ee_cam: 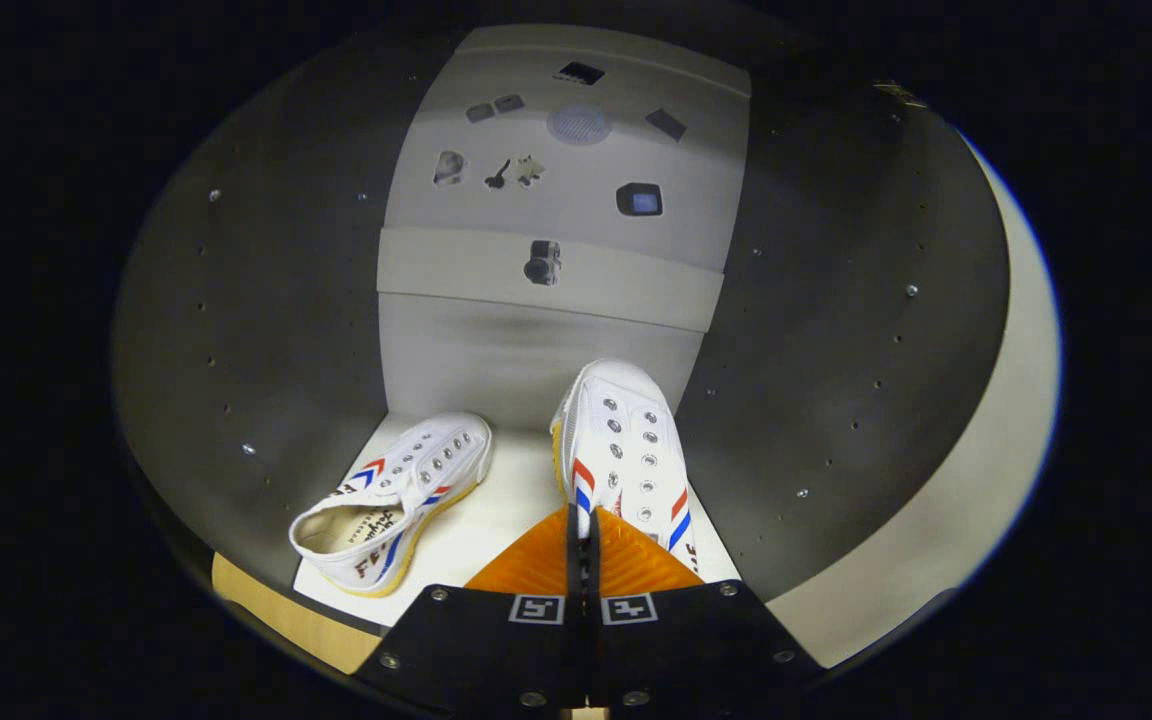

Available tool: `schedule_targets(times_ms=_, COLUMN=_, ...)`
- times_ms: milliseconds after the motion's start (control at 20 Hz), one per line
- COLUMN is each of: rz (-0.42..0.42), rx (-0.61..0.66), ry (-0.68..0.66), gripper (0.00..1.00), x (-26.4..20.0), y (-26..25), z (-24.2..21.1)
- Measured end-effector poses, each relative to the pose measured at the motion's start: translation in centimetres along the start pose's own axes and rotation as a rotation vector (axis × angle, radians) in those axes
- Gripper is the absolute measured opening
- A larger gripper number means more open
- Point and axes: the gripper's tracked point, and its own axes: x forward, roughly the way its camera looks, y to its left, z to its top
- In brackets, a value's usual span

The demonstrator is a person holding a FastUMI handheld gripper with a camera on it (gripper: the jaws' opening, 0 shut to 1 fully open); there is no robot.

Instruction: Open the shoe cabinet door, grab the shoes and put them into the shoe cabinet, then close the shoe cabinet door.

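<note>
Gripper view, and the fingers (583,545) are pressed together on the heel edge of the right shoe (626,450), pinching it. That shoe stretches straight ahead of them on the cabinet shelf (506,520). Just left lies the other shoe (396,500), tipped sideways, apart from the fingers.

Jaws clamp shoe (626,450) (inside cabinet (266,330)).
</note>
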Motion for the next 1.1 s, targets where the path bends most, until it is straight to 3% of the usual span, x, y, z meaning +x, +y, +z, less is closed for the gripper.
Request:
schedule_targets(times_ms=600, rz=0.049, rx=-0.030, ry=0.047, gripper=0.00, x=3.8, y=2.7, z=-2.3)
schedule_targets(times_ms=1100, rz=0.039, rx=-0.017, ry=-0.067, gripper=0.17, x=0.8, y=2.4, z=0.2)
